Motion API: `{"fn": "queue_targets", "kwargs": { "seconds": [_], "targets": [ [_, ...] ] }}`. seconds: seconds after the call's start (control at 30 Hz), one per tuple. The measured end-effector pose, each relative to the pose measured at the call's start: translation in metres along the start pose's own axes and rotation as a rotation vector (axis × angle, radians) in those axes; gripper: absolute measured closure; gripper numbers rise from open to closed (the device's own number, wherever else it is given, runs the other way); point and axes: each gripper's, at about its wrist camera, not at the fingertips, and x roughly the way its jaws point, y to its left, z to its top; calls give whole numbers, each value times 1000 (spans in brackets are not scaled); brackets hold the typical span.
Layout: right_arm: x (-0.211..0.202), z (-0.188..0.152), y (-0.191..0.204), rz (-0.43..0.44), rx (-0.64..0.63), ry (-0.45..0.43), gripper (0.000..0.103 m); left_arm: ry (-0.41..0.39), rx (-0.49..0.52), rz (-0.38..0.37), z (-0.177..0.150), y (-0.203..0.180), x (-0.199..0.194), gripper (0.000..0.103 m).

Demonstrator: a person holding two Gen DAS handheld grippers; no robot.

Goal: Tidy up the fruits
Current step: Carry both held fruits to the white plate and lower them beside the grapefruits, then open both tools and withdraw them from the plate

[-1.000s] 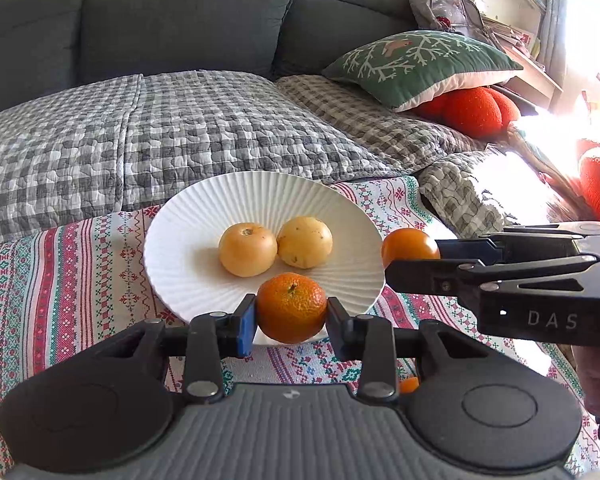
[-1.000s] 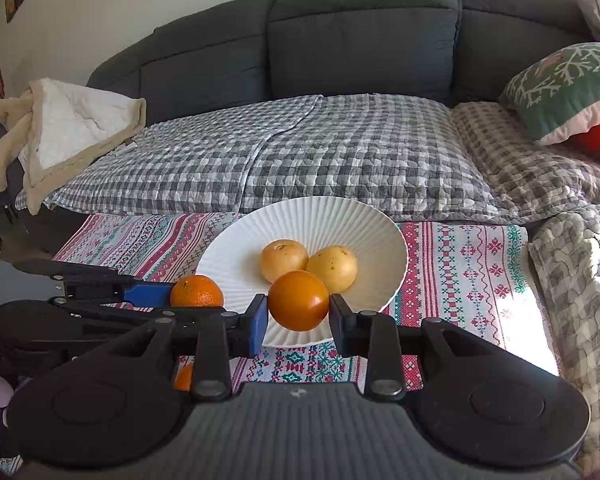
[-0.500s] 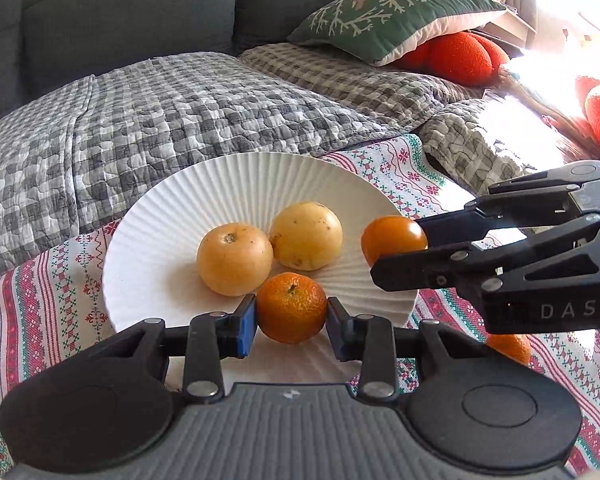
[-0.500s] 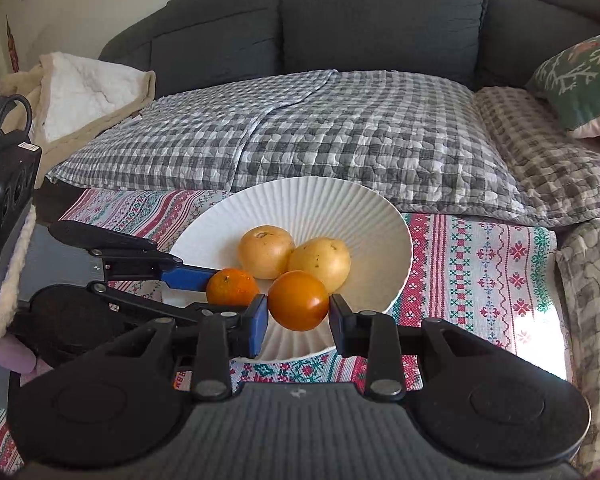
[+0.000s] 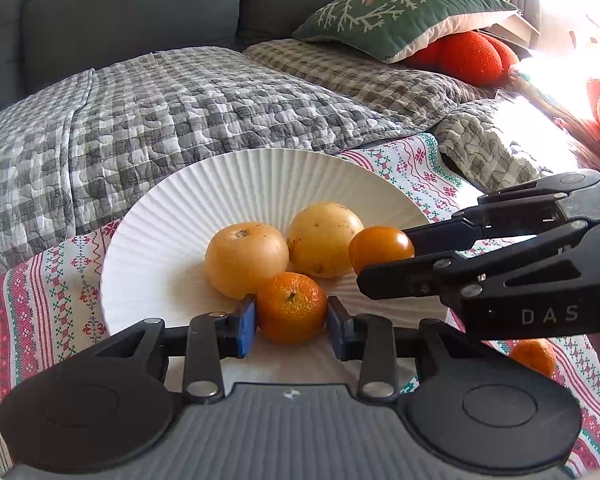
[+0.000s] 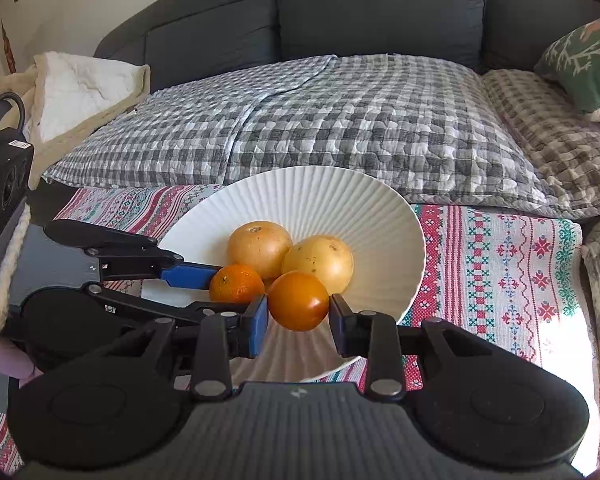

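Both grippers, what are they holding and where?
Left gripper clamps the mandarin by its sides; right gripper clamps the smooth orange fruit by its sides.

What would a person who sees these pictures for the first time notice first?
First, the white ribbed plate on the patterned cloth, with two yellow fruits touching at its middle. Next, both grippers meet over its near side: the left gripper is shut on a rough mandarin, and the right gripper is shut on a smooth orange fruit. Behind stands a grey sofa under a checked quilt.
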Motion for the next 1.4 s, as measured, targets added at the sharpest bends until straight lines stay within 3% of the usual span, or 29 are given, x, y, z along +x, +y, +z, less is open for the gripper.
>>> {"fn": "queue_targets", "kwargs": {
  "seconds": [0.47, 0.8, 1.1, 1.4],
  "targets": [
    [3, 4, -1, 56, 93, -6, 73, -5, 14, -2, 0, -3, -2, 68],
    [-14, 5, -4, 42, 138, -25, 63, -9, 18, 16, -3, -8, -19, 45],
    [-40, 0, 3, -19, 146, -38, 39, -27, -13, 49, -10, -15, -55, 23],
    [-64, -10, 21, -101, 123, -39, 19, -28, -61, 85, -26, -24, -92, 8]
  ]
}}
